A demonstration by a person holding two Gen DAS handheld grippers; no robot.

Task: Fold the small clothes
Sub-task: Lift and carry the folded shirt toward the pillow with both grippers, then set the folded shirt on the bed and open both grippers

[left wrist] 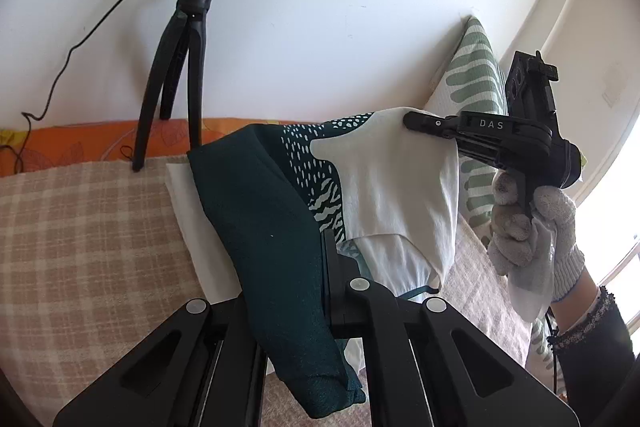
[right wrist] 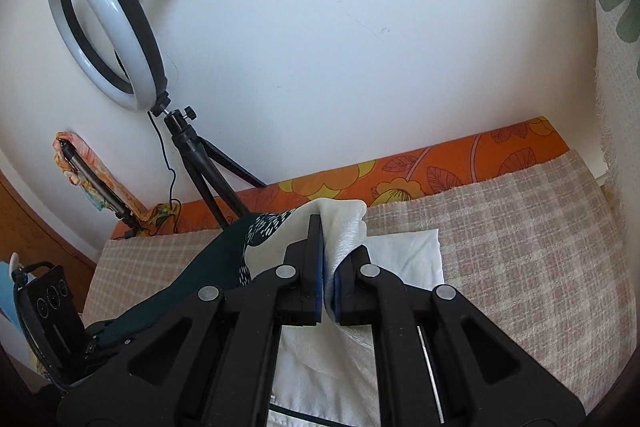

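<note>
A small garment (left wrist: 280, 211), dark teal with a white-dotted pattern and a white inner side (left wrist: 400, 187), hangs lifted between both grippers above the checked bed cover. My left gripper (left wrist: 326, 247) is shut on its teal edge near the camera. My right gripper (left wrist: 412, 119) is shut on the white corner at the upper right, held by a gloved hand (left wrist: 528, 235). In the right wrist view the right gripper (right wrist: 330, 259) pinches white cloth (right wrist: 344, 223), and the teal part (right wrist: 208, 267) trails to the left. A folded white cloth (right wrist: 408, 255) lies on the bed under the garment.
A ring light (right wrist: 104, 23) on a black tripod (left wrist: 176, 75) stands at the back by the white wall. An orange flowered sheet (right wrist: 440, 171) borders the beige checked cover (left wrist: 80, 247). A green-patterned pillow (left wrist: 476, 75) leans at the right. A black device (right wrist: 52, 311) sits at the left.
</note>
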